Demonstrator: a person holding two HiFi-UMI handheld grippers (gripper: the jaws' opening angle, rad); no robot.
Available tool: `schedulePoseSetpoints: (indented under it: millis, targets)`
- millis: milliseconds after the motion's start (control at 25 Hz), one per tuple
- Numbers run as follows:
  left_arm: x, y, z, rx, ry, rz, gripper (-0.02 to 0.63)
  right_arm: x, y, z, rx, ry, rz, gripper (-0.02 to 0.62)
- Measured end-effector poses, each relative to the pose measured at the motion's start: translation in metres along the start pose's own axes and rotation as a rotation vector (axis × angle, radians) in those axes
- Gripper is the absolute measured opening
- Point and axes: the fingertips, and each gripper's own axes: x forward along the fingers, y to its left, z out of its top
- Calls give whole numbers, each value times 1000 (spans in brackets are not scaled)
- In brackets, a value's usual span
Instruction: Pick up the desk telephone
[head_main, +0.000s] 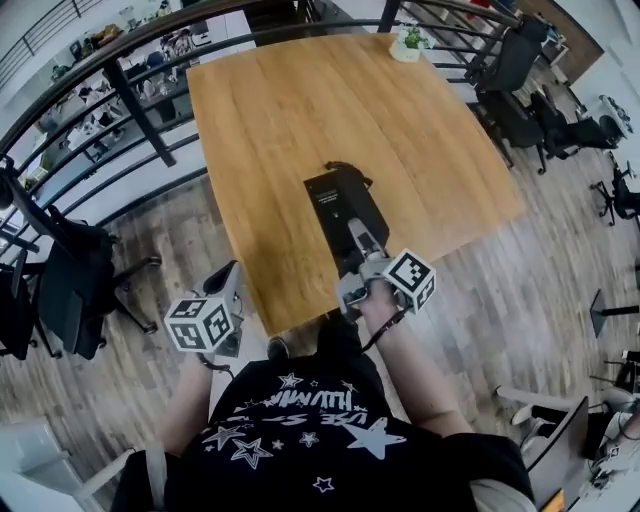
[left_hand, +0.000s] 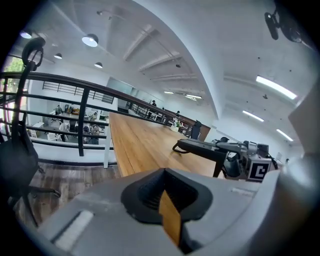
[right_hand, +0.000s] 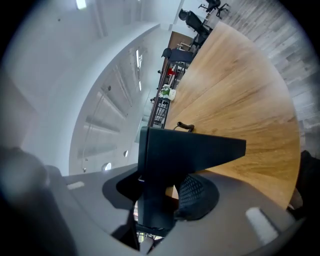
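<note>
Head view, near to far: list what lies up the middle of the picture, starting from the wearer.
black star-printed T-shirt → right gripper, closed on the next item → black desk telephone → small white pot with a green plant

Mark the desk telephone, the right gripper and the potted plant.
desk telephone (head_main: 338, 200): head view, black top face.
right gripper (head_main: 362, 243): head view, between its fingertips, at the telephone's near end.
potted plant (head_main: 409, 39): head view, green leaves.
</note>
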Motion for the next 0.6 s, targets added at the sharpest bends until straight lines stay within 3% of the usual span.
schedulePoseSetpoints:
  millis: [280, 600]
  targets:
    - [-17, 6, -14, 60, 26, -94, 2, -55, -8, -30, 36, -107, 7, 173]
    - [-22, -14, -3, 93, 2, -142, 2, -86, -3, -38, 56, -141, -2, 175]
